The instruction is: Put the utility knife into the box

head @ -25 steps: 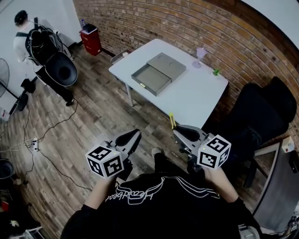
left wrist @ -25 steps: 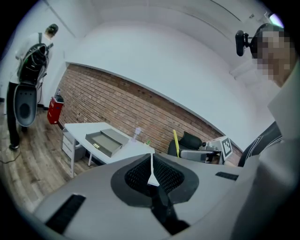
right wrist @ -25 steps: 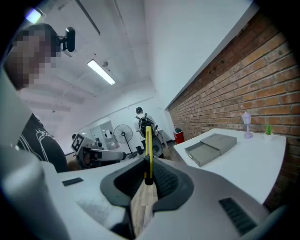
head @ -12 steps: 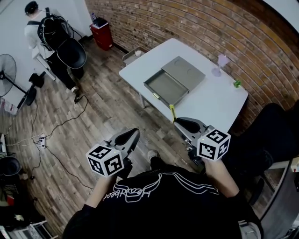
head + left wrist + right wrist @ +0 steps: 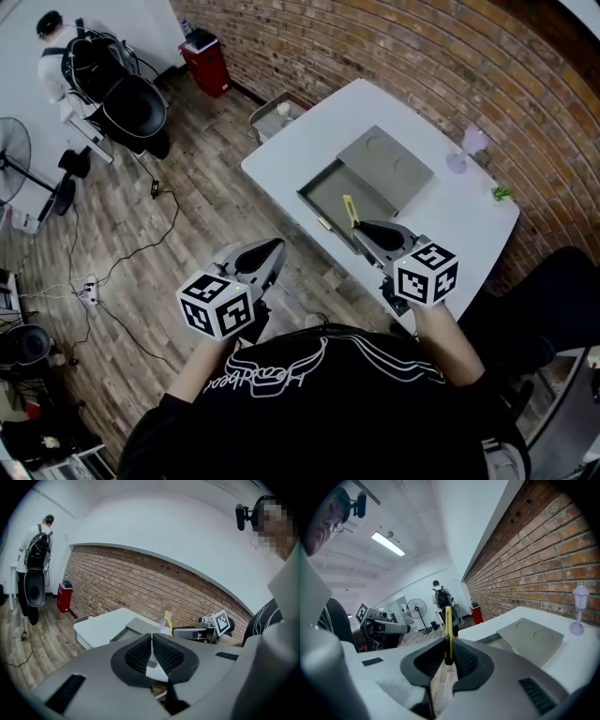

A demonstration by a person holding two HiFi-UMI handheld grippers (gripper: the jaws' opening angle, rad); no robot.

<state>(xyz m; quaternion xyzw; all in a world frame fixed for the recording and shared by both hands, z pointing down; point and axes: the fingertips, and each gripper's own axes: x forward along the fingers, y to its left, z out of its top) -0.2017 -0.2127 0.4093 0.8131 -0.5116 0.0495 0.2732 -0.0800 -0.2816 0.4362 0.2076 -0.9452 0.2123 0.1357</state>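
Currently: right gripper point(image 5: 449, 645) jaws pinching utility knife point(image 5: 448, 616); knife clamped edge-on between pads, yellow body projecting beyond jaw tips. Box point(image 5: 339, 195) ahead of tips. Left gripper point(image 5: 152, 639) jaws pressed together, empty.

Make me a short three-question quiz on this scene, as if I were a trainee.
1. True or false: the right gripper is shut on the yellow utility knife.
2. Pick one: the grey box on the white table is A) open, B) closed, C) on the floor.
3. Fill the gap: the left gripper holds ____.
Key: 1 true; 2 A; 3 nothing.
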